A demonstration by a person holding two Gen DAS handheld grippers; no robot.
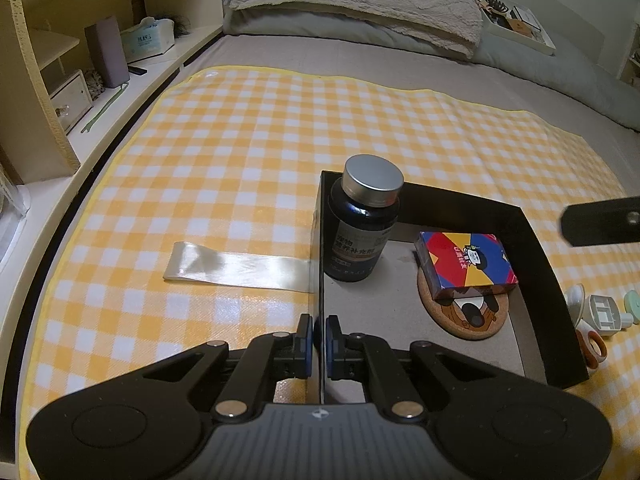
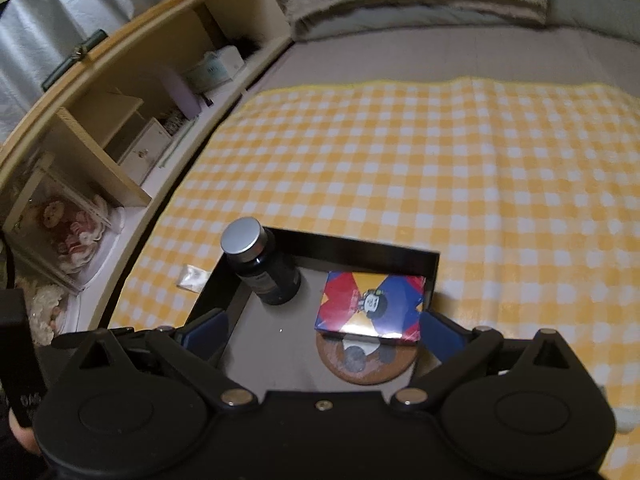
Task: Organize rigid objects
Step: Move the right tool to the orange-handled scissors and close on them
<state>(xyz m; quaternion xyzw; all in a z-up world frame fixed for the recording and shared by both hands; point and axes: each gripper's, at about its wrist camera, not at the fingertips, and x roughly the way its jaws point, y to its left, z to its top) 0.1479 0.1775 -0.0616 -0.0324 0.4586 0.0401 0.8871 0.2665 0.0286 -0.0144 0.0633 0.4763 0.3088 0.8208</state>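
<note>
Standing upright in tray (image 1: 532,240): bottle (image 1: 360,236).

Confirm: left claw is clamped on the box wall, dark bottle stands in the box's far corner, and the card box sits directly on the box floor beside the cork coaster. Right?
One thing is wrong. The card box does not sit on the floor beside the cork coaster; it lies on top of it, as the left wrist view shows. The rest holds: the left claw is clamped on the black box wall, and the dark bottle stands in the far corner.

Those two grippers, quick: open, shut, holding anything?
Left gripper: shut on the black tray's wall.
Right gripper: open, holding nothing.
</note>
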